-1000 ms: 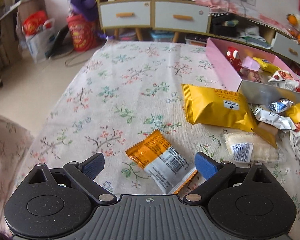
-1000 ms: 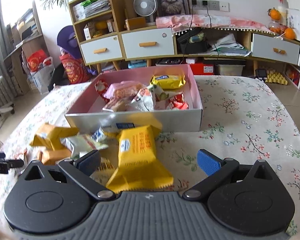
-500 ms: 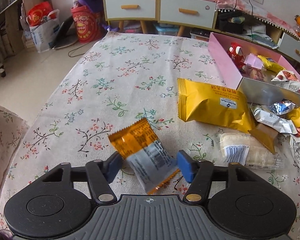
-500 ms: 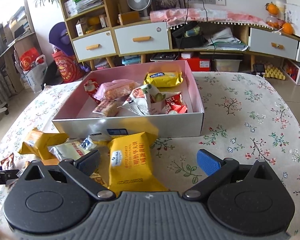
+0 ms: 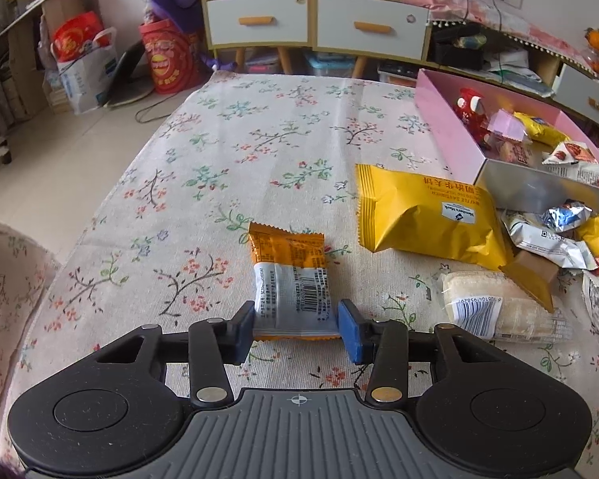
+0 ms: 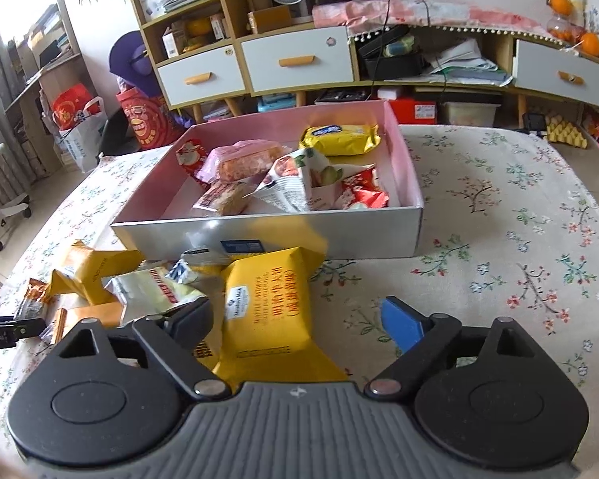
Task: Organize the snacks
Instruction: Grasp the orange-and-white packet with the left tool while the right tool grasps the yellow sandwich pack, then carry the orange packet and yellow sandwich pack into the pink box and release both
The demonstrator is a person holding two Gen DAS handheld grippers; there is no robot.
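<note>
Left claw (image 5: 296,329) pinches an orange packet (image 5: 291,281) on the bench (image 5: 227,151); right claw (image 6: 299,319) hangs spread over a yellow pack (image 6: 268,311). About 7 snacks fill the pink box (image 6: 407,163); several remain outside.

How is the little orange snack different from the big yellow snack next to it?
The orange-and-white packet is smaller and pinched between the left gripper pads; the big yellow packet is puffier, all yellow, and lies free beside the pink box. Both are sealed and outside the box.
</note>
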